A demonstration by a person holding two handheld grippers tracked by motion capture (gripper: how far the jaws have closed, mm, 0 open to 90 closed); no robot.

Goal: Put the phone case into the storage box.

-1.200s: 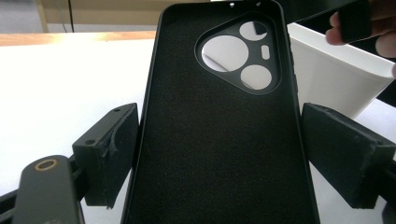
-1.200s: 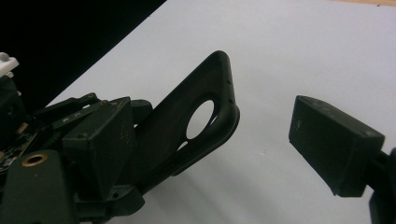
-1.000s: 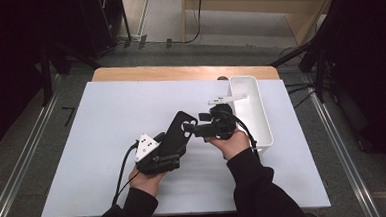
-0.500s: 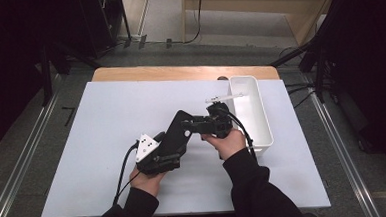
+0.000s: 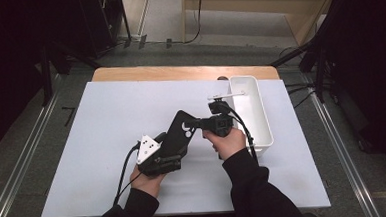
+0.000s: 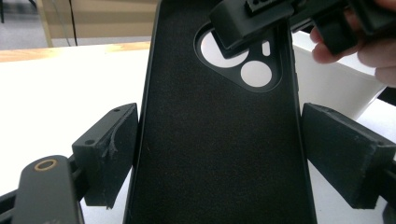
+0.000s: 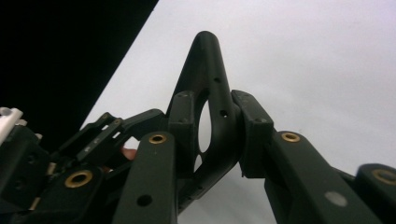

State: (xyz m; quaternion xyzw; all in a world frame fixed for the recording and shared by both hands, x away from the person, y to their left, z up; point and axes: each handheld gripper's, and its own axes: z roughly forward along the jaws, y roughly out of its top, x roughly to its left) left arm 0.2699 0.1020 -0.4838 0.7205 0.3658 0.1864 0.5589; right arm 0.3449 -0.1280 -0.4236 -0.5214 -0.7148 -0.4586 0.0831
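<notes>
A black phone case [image 5: 179, 131] is held above the white table [image 5: 106, 123] between both grippers. My left gripper [image 5: 175, 142] is shut on its lower part; in the left gripper view the case [image 6: 219, 140] stands between the two pads [image 6: 109, 149], its inner side and camera cutout facing me. My right gripper [image 5: 194, 123] is shut on the case's upper end by the cutout. In the right gripper view the case's edge [image 7: 212, 93] is pinched between the pads [image 7: 182, 116], with the left gripper [image 7: 70, 163] below it.
A white rectangular bin [image 5: 251, 110] stands at the right of the table, just behind the right hand [image 5: 227, 139]. A small white piece [image 5: 225, 95] lies across its far rim. A wooden strip [image 5: 179, 71] edges the table's far side.
The right gripper has moved left from beside the bin and closed on the case's upper end. The left gripper has kept its hold on the case, nearly still.
</notes>
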